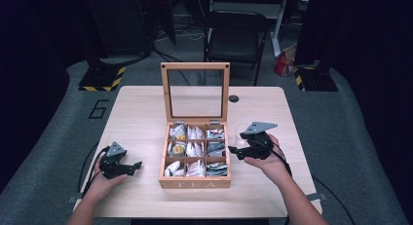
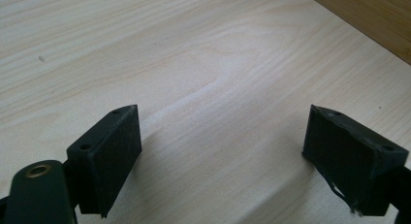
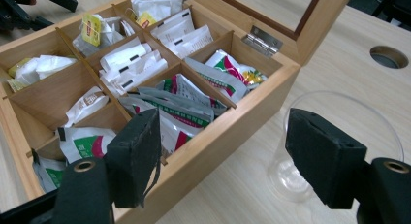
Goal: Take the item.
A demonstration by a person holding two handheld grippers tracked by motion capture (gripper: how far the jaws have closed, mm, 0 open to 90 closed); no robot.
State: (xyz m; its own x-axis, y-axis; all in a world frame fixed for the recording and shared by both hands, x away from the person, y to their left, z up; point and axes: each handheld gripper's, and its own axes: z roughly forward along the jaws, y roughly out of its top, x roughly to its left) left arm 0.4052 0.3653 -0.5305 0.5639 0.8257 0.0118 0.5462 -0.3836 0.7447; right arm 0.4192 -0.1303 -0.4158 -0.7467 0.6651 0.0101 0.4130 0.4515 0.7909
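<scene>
A wooden tea box (image 1: 195,183) stands in the middle of the table, its glass lid (image 1: 195,92) upright. Its compartments hold several paper and foil tea bags (image 3: 186,98). My right gripper (image 1: 234,150) hovers just right of the box with its jaws open. In the right gripper view the box's near wall (image 3: 228,136) lies below the gap, with nothing pinched. A clear plastic cup (image 3: 286,178) stands upright beside the box, partly behind the right jaw. My left gripper (image 1: 135,166) rests low over bare table left of the box, open and empty (image 2: 223,136).
A round cable hole (image 1: 234,98) sits in the table (image 1: 141,113) behind the box's right side. A dark folding chair (image 1: 236,37) stands beyond the far edge. Cables trail from both grippers off the near edge.
</scene>
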